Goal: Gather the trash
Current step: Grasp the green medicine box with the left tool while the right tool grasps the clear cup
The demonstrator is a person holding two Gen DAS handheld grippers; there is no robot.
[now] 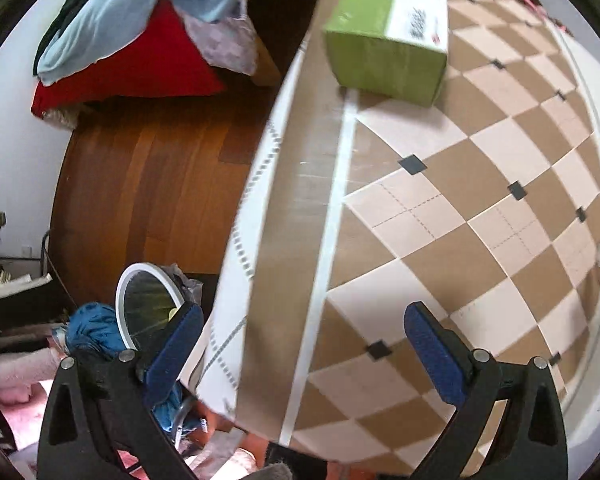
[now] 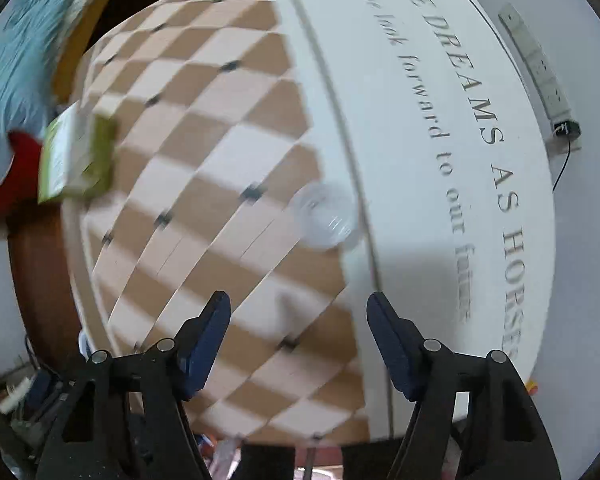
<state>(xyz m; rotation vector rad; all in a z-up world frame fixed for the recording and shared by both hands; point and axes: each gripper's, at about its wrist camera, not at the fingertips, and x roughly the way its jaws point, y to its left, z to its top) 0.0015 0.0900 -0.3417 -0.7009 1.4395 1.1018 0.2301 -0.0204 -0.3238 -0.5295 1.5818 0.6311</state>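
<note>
The bench (image 1: 440, 184) is covered with a tan-and-cream checkered cloth dotted with small black squares, and everything here is placed against it. At its far end, close to the left edge, sits a green cardboard box (image 1: 384, 40) with a white printed label on one face; in the right wrist view the same box (image 2: 76, 156) shows blurred at the left side of the bench. Near the line where the checkered pattern meets the white border printed with grey lettering lies a small clear plastic cup (image 2: 326, 216), blurred, seen from above, well apart from the box.

The left gripper (image 1: 304, 344) hangs over the near left part of the bench, its blue-padded fingers (image 1: 436, 356) spread wide with nothing between them. The right gripper (image 2: 300, 340) hovers above the near end of the bench, short of the cup, fingers (image 2: 206, 340) likewise apart and holding nothing.

Beyond the left edge of the bench, down on the wooden floor (image 1: 160, 184), stands a round white-rimmed bin (image 1: 146, 308) beside a blue cloth (image 1: 94, 330). Farther off, a red cushion (image 1: 140, 64) lies under a pale blue garment (image 1: 140, 12). On the wall past the right side of the bench hangs a white power strip (image 2: 538, 68).
</note>
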